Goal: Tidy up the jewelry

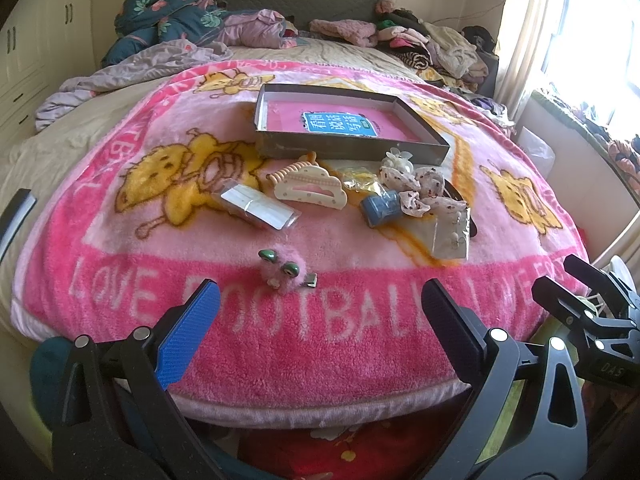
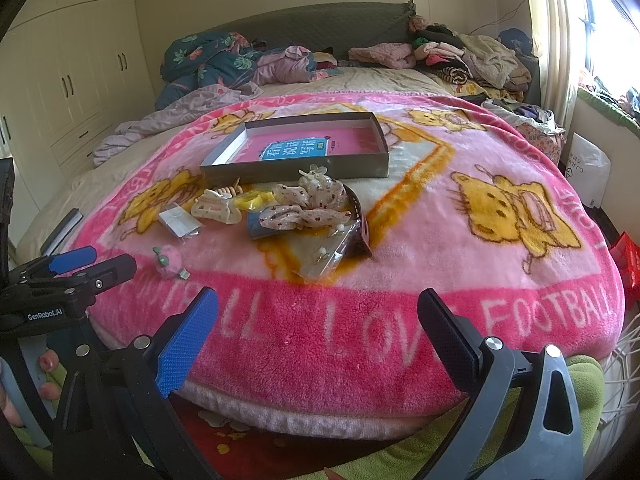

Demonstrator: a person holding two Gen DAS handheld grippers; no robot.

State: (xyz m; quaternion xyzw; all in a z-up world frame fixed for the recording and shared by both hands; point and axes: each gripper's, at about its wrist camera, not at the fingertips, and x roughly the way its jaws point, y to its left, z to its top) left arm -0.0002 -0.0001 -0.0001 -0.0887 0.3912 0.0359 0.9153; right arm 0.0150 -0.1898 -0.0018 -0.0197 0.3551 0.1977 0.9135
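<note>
A: Both tongs, the left gripper [image 1: 320, 312] and right gripper [image 2: 318, 318], hang spread wide and empty at 6 o'clock of the blanket [image 1: 360, 340].

B: The jewelry pile [image 1: 400, 192] sits at 12, just below the box [image 1: 344, 120]. The fuzzy pink clip [image 1: 282, 272] risks slipping; fluff gives the pads little purchase.

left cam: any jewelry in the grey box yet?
No. The grey box holds only a pink booklet; the hair claw and scrunchies lie on the blanket outside it.
</note>
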